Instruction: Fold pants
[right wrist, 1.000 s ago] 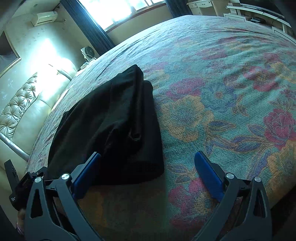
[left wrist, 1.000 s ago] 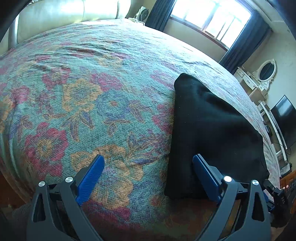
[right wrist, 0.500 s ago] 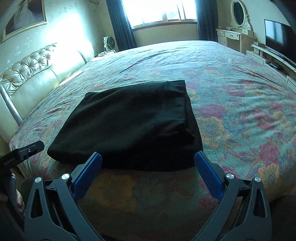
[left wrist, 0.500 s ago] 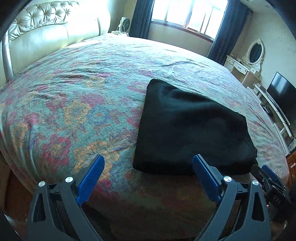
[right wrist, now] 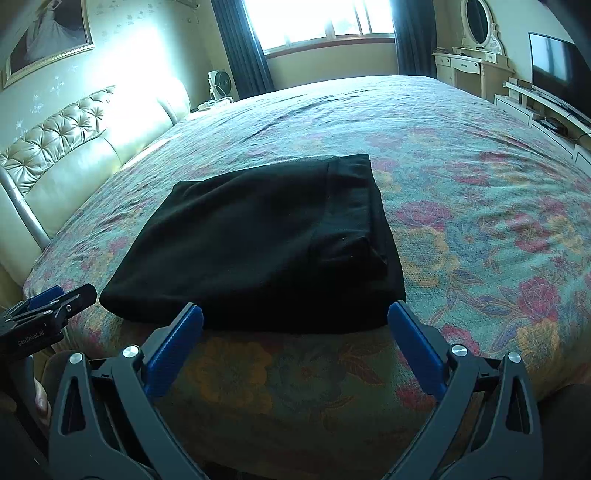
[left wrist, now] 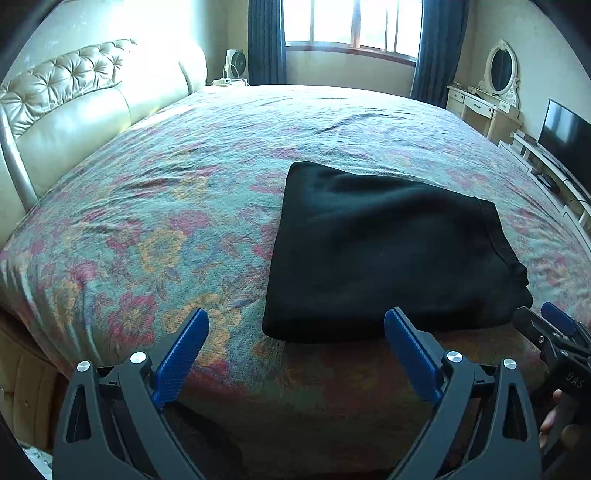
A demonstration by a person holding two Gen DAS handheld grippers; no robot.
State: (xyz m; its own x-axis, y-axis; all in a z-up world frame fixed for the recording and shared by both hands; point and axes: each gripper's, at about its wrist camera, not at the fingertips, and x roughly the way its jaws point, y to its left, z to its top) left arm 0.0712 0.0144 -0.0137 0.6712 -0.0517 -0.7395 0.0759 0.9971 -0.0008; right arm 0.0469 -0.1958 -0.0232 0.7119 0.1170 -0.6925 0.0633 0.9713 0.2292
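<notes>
Pants (left wrist: pixel 384 251) folded on bedspread (left wrist: pixel 155 206); 2 tools, left (left wrist: pixel 295 354) and right (right wrist: pixel 295 343), released, farther back than before.

You see a big bed (left wrist: pixel 184 192) with a flowery cover filling the room. On your left is a soft, shiny headboard (left wrist: pixel 74 107). Far away, a bright window (left wrist: pixel 351 22) sits between dark blue curtains (left wrist: pixel 266 40). A little fan (left wrist: pixel 234 68) stands below. On the right are a white dresser (left wrist: pixel 480 110), a round mirror (left wrist: pixel 501 70) and a black TV (left wrist: pixel 565 136).
</notes>
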